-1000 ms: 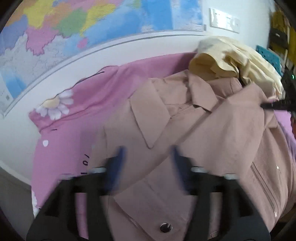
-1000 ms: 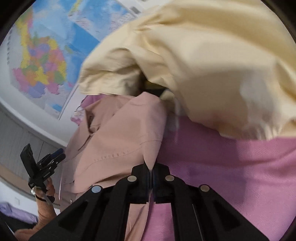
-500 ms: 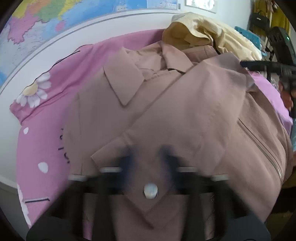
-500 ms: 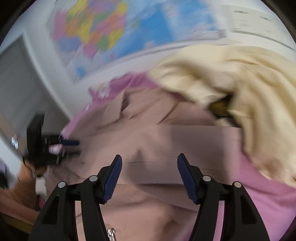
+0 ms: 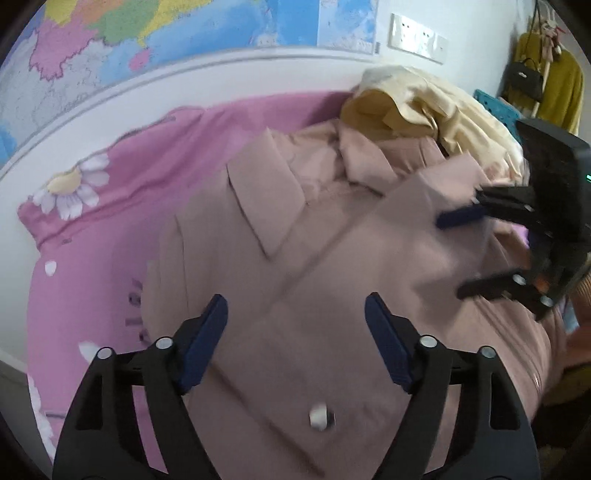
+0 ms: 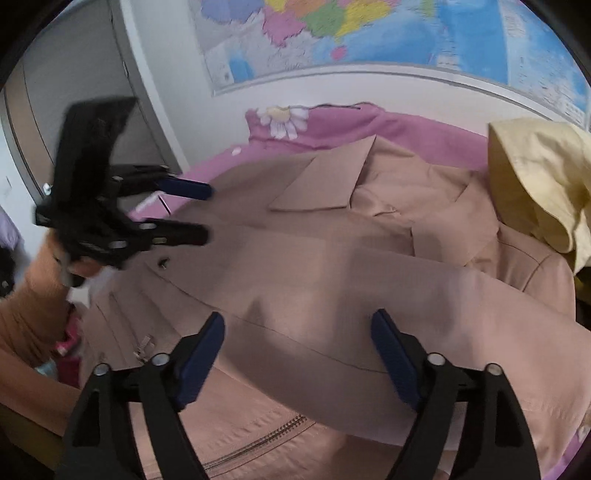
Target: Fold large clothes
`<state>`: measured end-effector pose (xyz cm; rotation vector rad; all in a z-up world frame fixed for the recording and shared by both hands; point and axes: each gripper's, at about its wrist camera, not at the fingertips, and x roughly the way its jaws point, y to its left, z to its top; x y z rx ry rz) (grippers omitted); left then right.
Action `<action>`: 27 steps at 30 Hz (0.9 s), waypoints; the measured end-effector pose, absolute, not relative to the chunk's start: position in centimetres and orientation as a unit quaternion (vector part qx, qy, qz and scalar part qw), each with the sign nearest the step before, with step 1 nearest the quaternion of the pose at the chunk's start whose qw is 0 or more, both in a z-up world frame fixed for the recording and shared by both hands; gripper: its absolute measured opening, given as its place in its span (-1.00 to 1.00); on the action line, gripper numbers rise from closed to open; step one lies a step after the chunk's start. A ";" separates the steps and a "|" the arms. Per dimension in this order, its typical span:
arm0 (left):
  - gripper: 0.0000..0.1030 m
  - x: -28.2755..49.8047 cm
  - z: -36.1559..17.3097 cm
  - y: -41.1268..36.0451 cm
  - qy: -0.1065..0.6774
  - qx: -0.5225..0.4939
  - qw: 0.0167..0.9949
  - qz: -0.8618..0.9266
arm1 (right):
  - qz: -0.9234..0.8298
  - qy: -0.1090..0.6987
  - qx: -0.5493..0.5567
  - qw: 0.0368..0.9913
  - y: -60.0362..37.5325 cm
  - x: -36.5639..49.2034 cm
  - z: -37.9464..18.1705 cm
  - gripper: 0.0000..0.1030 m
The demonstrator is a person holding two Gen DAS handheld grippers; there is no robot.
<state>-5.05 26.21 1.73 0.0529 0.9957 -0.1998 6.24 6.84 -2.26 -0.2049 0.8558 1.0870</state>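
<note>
A dusty-pink jacket (image 5: 332, 258) lies spread on a pink bedsheet (image 5: 92, 229), collar toward the wall, with a sleeve folded across its front. The sleeve's cuff with a snap button (image 5: 319, 419) lies just below my left gripper (image 5: 295, 301). That gripper's jaws are opening, with no cloth pinched between the pads. My right gripper (image 6: 299, 315) hovers over the folded sleeve (image 6: 369, 295); its jaws are opening too and hold nothing. Each gripper shows in the other's view: the right gripper (image 5: 454, 254) at the jacket's right side, the left gripper (image 6: 206, 212) at its left.
A crumpled pale-yellow garment (image 5: 443, 107) is heaped against the jacket's collar on the right. A map (image 5: 184, 29) and a socket panel (image 5: 417, 35) are on the wall behind the bed. A mustard garment (image 5: 557, 85) hangs at the far right beside a teal crate (image 5: 495, 107).
The right gripper let go of the jacket's edge, rolled upright and swung over the jacket with jaws wide. The left gripper shut over the cuff and has opened again.
</note>
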 end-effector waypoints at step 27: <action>0.81 -2.7 2.3 30.0 0.449 -0.020 0.893 -0.035 | 0.470 0.391 -0.115 0.783 10.9 10.9 -2.8 0.60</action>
